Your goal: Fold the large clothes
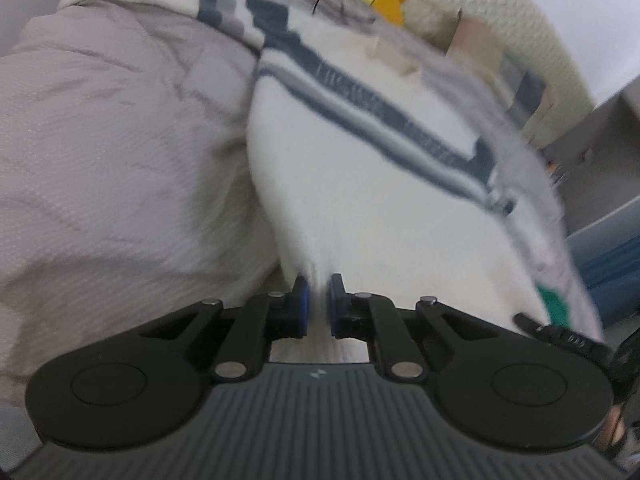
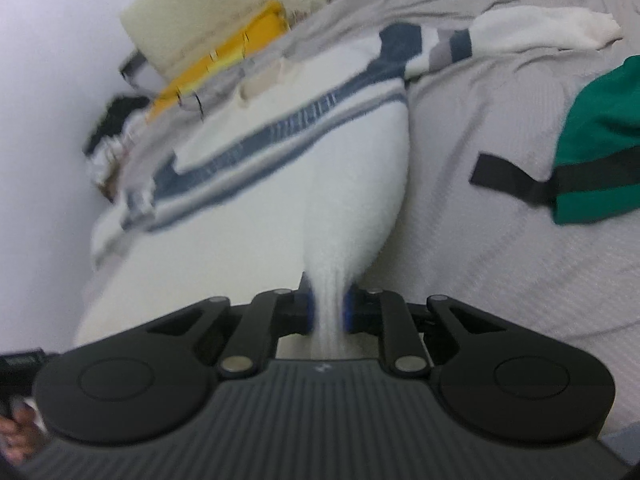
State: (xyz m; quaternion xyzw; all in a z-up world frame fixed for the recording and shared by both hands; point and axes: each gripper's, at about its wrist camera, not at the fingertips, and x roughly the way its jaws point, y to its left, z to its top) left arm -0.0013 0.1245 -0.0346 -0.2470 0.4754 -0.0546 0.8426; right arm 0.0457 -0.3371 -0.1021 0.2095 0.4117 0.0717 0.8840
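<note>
Left wrist view, nearest: the left tongs [image 1: 318,306] are sitting almost fully closed, their blue pads pinching a thin gathered edge of the white sweater [image 1: 360,200]. The cloth is rising from the pads in a narrow pleat and widening into the sweater's white body, which is lying spread over the bed [image 1: 100,140], covered in a grey-beige sheet. At the lower right edge, part of the right tongs is showing in black.

Right wrist view, nearest: the right tongs [image 2: 328,312] are standing closed to a narrow gap, the pads pressing on a thicker bunch of the same sweater [image 2: 280,200]. At the lower left corner, the fingers of a hand [image 2: 16,428] are showing.

Middle ground: navy and grey bands are running across the sweater's chest and onto one sleeve, whose white cuff is resting on the bed [image 2: 500,240]. A green garment [image 2: 600,128] with a black strap is lying on the sheet beside the sweater, apart from it.

Far ground: a yellow item [image 2: 224,52] and a cream knitted pillow [image 2: 208,8] are lying at the bed's far edge. Both views are motion-blurred.
</note>
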